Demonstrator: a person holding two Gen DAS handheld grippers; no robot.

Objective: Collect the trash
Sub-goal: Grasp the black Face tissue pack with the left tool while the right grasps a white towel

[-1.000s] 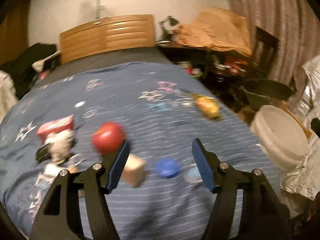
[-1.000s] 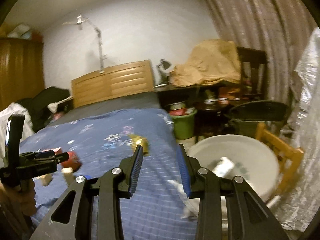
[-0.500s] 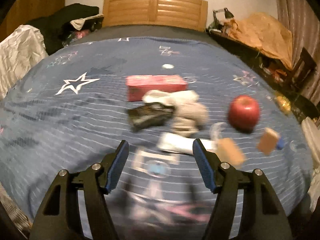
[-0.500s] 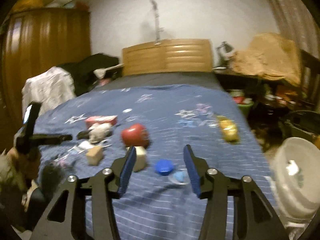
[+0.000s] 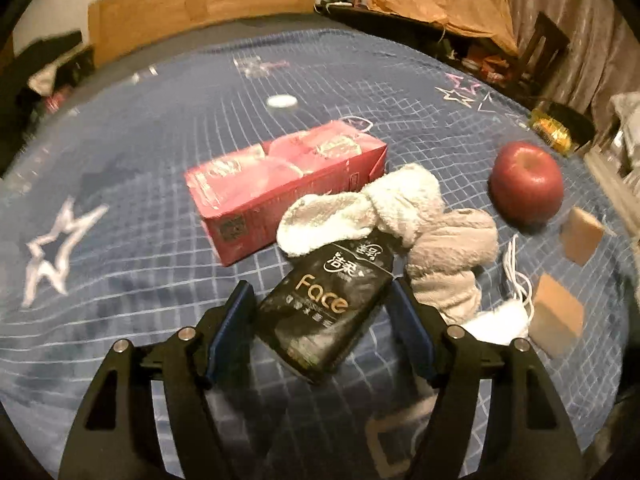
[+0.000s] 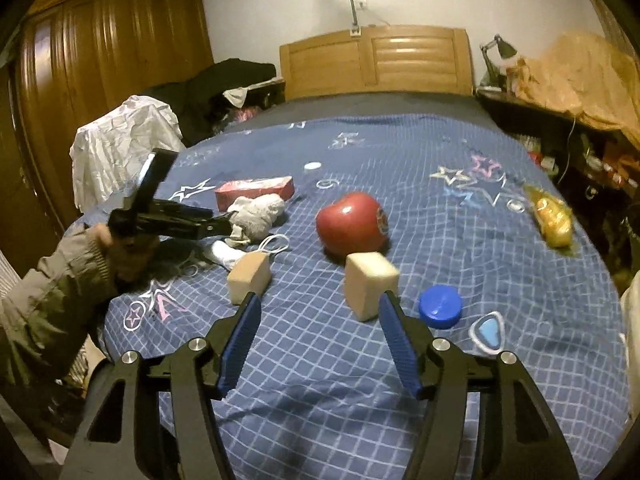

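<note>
A black tissue pack marked "Face" [image 5: 326,312] lies on the blue bedspread [image 5: 120,264] between the open fingers of my left gripper [image 5: 322,304], which do not grip it. A grey-white sock [image 5: 404,216] lies against it, beside a pink box [image 5: 280,184]. A red apple [image 6: 352,224], two tan blocks [image 6: 370,284] [image 6: 249,274], a blue cap [image 6: 440,306] and a yellow wrapper [image 6: 552,216] lie on the bed. My right gripper [image 6: 320,320] is open and empty, just before the nearer block. The left gripper also shows in the right wrist view [image 6: 216,222].
A white cap [image 5: 282,101] lies further up the bed. A white cord [image 5: 516,276] and a white item [image 5: 496,320] lie right of the tissue pack. A wooden headboard [image 6: 376,60], a wardrobe [image 6: 100,80] and a cluttered side table [image 6: 560,128] surround the bed.
My left gripper moved forward, so the black tissue pack now sits between its fingers. My right gripper moved closer to the tan blocks and the apple.
</note>
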